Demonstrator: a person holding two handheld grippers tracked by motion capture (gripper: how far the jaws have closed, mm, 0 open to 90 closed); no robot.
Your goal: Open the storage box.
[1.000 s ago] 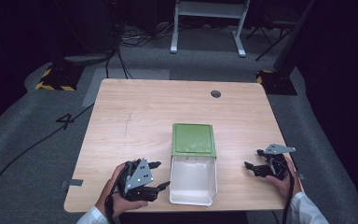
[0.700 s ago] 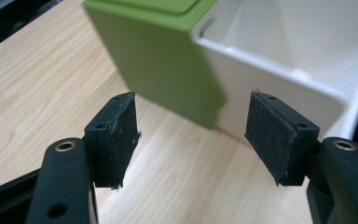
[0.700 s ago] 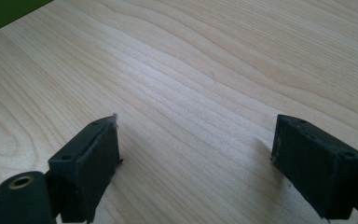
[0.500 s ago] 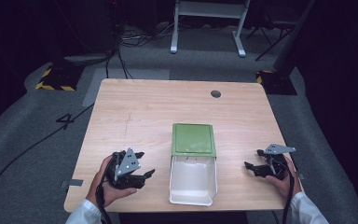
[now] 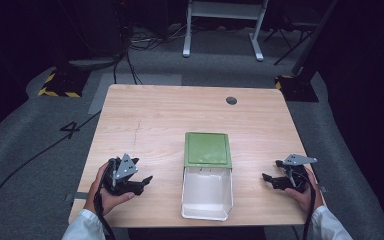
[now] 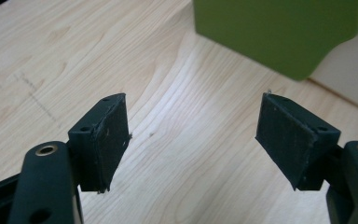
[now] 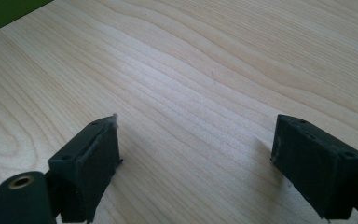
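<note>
Between the two spread, empty hand-held grippers, left (image 5: 139, 181) and right (image 5: 274, 181), the open white box (image 5: 207, 192) with its green lid (image 5: 207, 148) sits on the worktop (image 5: 150, 120); judging by this, approach both sides level.

This looks like a lab or recording studio set up for test work, not a home. A plain light-wood counter (image 5: 145, 125) with a round cable port (image 5: 231, 100) at about 1 o'clock stands alone on grey carpet (image 5: 40, 145). Loose black cables (image 5: 145, 42) run across the floor at 11 o'clock. Yellow-and-black hazard tape (image 5: 55, 92) marks a dark stand base at 10 o'clock, and a number 4 (image 5: 71, 129) is marked on the carpet at 9 o'clock. A white metal frame (image 5: 223, 11) stands at 12 o'clock, with dark surroundings beyond.
</note>
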